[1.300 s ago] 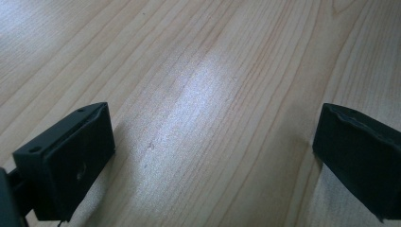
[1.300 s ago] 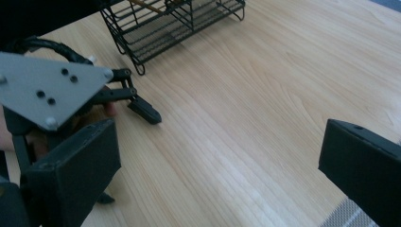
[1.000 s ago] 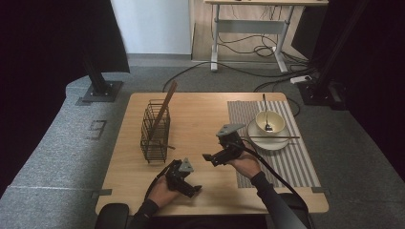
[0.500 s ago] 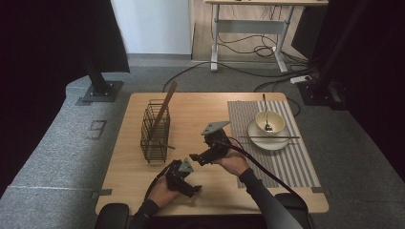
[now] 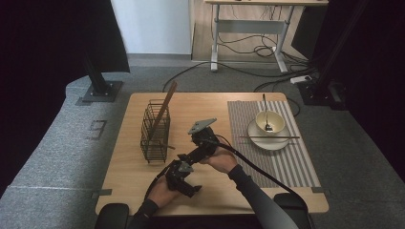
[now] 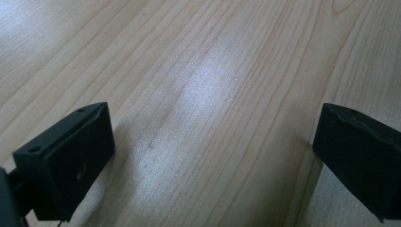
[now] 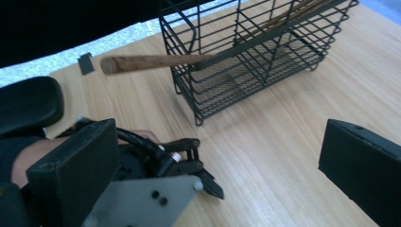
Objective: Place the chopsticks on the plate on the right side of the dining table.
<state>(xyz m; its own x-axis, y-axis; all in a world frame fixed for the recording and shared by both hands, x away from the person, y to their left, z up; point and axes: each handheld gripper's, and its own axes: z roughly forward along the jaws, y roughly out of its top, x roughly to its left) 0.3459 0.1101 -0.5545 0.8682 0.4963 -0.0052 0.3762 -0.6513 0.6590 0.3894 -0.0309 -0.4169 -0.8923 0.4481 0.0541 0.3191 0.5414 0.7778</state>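
A black wire basket [image 5: 155, 133] stands left of centre on the wooden table [image 5: 205, 102], with long wooden utensils [image 5: 165, 109] leaning out of it. My right gripper [image 5: 191, 153] hovers just right of the basket, open and holding nothing. The right gripper view has the basket [image 7: 255, 61] ahead of my right gripper [image 7: 217, 161], and one wooden handle [image 7: 151, 62] pokes through the basket's side. My left gripper [image 5: 188, 186] rests near the front edge. The left gripper view shows my left gripper [image 6: 213, 156] wide open over bare wood.
A striped placemat [image 5: 286, 162] covers the table's right side. On it a white plate [image 5: 267, 140] carries a bowl [image 5: 270, 121] with a spoon, and chopsticks [image 5: 270, 138] lie across the plate. The left gripper's grey plate [image 7: 142, 203] is close below my right jaws.
My right gripper has moved left, away from the plate and toward the basket and the left gripper. The left gripper has stayed in place.
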